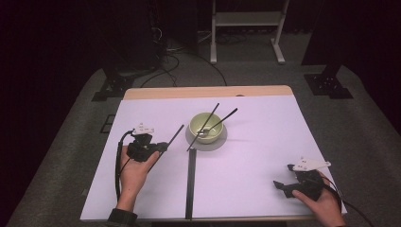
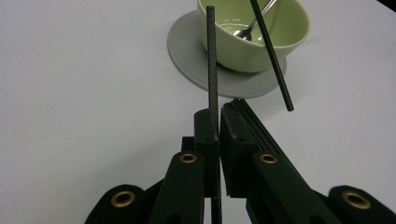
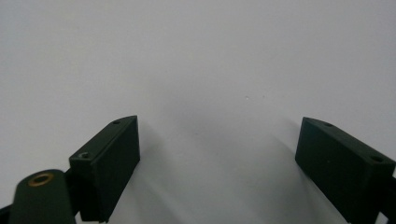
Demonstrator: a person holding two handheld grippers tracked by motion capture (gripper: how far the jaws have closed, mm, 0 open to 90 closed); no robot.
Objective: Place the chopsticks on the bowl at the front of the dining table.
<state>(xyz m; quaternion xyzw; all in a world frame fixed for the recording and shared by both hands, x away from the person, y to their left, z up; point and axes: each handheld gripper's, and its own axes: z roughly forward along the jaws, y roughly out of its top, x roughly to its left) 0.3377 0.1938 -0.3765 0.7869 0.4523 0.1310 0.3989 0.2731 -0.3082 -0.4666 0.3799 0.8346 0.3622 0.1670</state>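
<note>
Your right gripper (image 1: 280,185) sits nearest you, low at the right edge of the white table (image 1: 255,156), its jaws spread wide with bare tabletop between them; in the right gripper view (image 3: 217,158) nothing lies in that gap. Your left gripper (image 1: 163,146) is over the near-left part of the table, jaws pinched narrow on a thin black chopstick (image 1: 174,136). In the left gripper view the chopstick (image 2: 211,70) runs up from between the pads toward the bowl, its far tip just short of the rim. That green bowl (image 1: 206,126) stands on a grey round coaster (image 1: 218,141) at the middle of the table, to the right of and beyond your left gripper. A metal spoon (image 2: 247,29) rests inside the bowl, and two more black sticks (image 1: 222,118) lean out of it over the rim. A dark strip (image 1: 190,184) runs along the table from the coaster toward the near edge, between your two hands.
</note>
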